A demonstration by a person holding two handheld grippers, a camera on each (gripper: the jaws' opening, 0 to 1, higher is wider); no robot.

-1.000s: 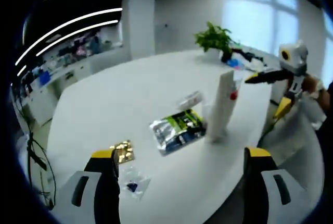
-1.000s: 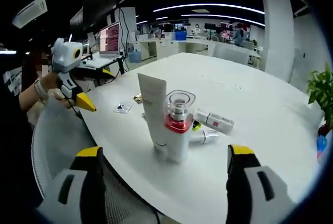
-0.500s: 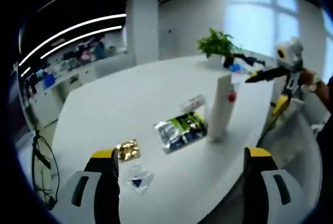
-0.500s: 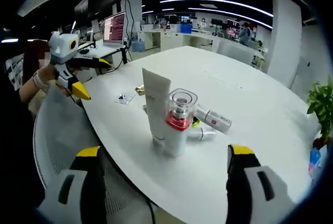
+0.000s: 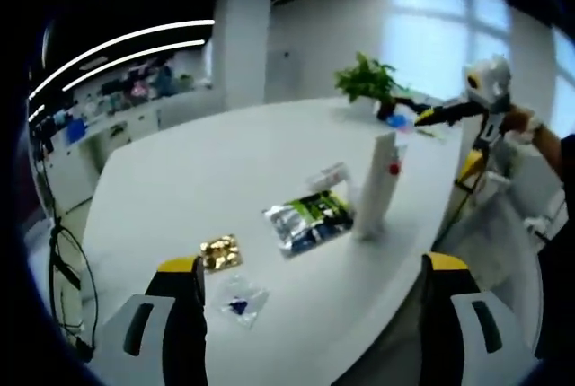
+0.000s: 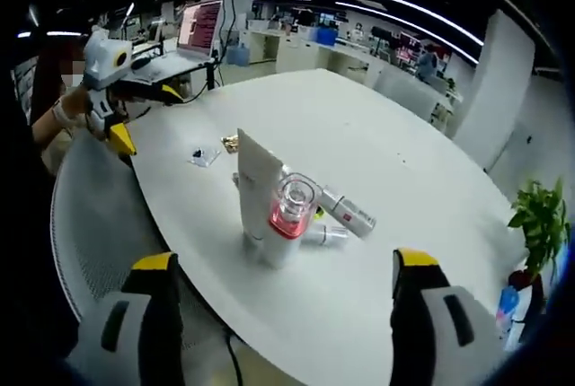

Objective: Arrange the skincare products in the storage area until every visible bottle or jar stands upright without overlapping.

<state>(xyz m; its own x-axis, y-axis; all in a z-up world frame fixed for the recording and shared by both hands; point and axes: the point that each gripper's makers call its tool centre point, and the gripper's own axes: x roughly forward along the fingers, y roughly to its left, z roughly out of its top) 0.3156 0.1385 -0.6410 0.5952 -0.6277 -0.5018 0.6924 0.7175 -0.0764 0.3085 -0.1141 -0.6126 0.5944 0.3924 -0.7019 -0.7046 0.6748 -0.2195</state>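
Right gripper view shows the right gripper [image 6: 278, 314] with jaws apart and empty at the bottom; mid-frame, one pump bottle [image 6: 286, 229] and one white tube [image 6: 259, 190] stand touching, two small bottles [image 6: 346, 214] lying behind. Left gripper [image 5: 310, 314] is likewise spread. Reaching past risks toppling the upright pair.
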